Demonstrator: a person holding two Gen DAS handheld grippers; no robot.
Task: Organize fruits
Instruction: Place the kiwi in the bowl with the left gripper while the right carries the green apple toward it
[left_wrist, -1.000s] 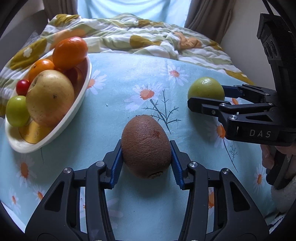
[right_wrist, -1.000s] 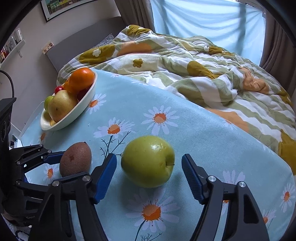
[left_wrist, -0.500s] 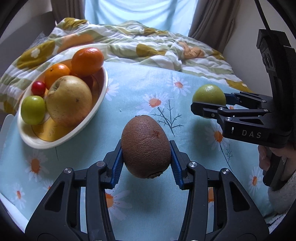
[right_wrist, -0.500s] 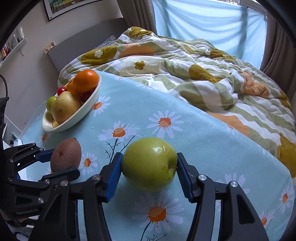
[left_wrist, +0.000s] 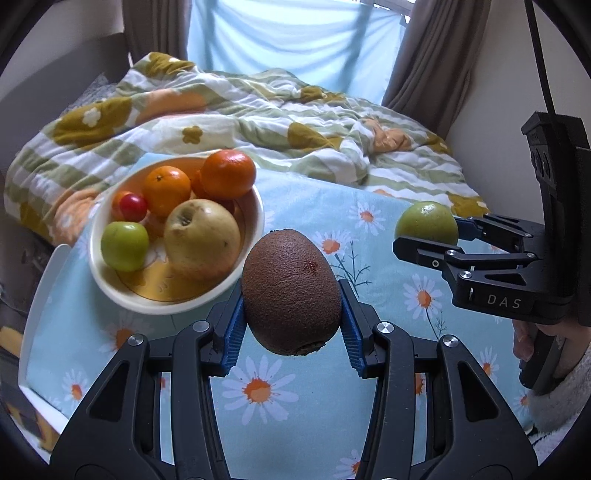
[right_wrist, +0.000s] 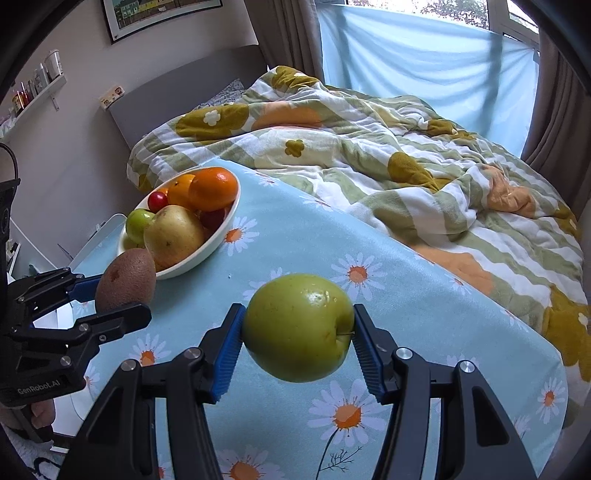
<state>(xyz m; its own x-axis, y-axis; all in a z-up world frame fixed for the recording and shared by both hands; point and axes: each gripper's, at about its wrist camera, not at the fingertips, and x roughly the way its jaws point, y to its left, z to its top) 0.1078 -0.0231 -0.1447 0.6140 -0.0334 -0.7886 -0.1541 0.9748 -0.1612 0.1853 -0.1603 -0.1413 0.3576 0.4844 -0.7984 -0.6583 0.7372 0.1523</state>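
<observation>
Now: left gripper (left_wrist: 291, 328) clamps fuzzy brown oval kiwi (left_wrist: 291, 291) in ribbed blue pads, clear of the daisy-print cloth (left_wrist: 258, 391) | right gripper (right_wrist: 297, 350) pinches smooth round green apple (right_wrist: 297, 326), also aloft | glossy white bowl (left_wrist: 255, 210) nearby holds oranges, yellow apple, small green and red fruits.

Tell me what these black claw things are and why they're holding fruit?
They are grabbers that a person holds, one in each hand, and each carries a small camera looking along its two fingers. One picture comes from the left gripper, which squeezes a brown kiwi. The other comes from the right gripper, which squeezes a green apple. Both fruits are lifted above a blue daisy cloth. On the cloth stands a white bowl with oranges, a yellow apple, a small green fruit and a small red one. Behind lies a rumpled quilt.
</observation>
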